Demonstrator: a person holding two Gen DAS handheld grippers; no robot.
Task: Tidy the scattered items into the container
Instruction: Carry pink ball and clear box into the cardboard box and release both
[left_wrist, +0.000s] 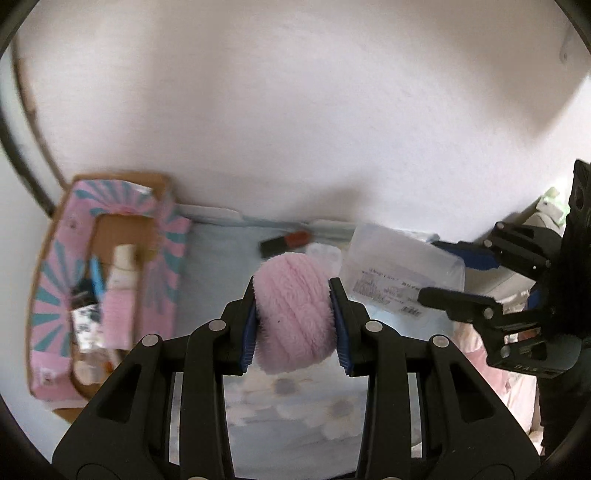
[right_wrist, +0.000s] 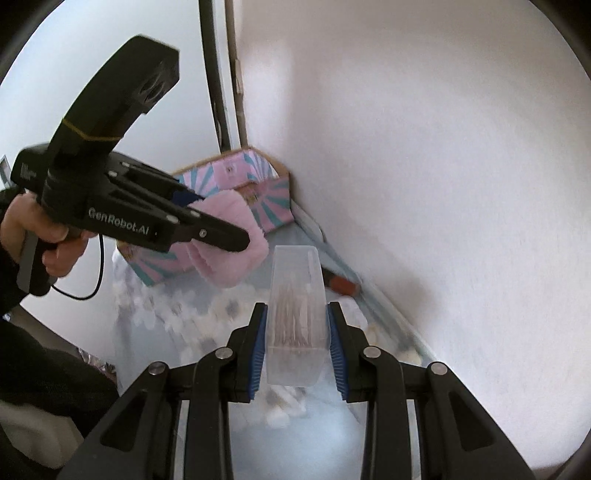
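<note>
My left gripper is shut on a fluffy pink ball and holds it above the light blue bedding; it also shows in the right wrist view. My right gripper is shut on a clear plastic box and holds it up in the air; the box also shows in the left wrist view. The container is a pink and teal cardboard box at the left by the wall, with several bottles and tubes inside. A red and black lipstick lies by the wall.
A white wall rises right behind the bedding. A small white item lies near the lipstick. A black cable hangs from the left gripper's handle.
</note>
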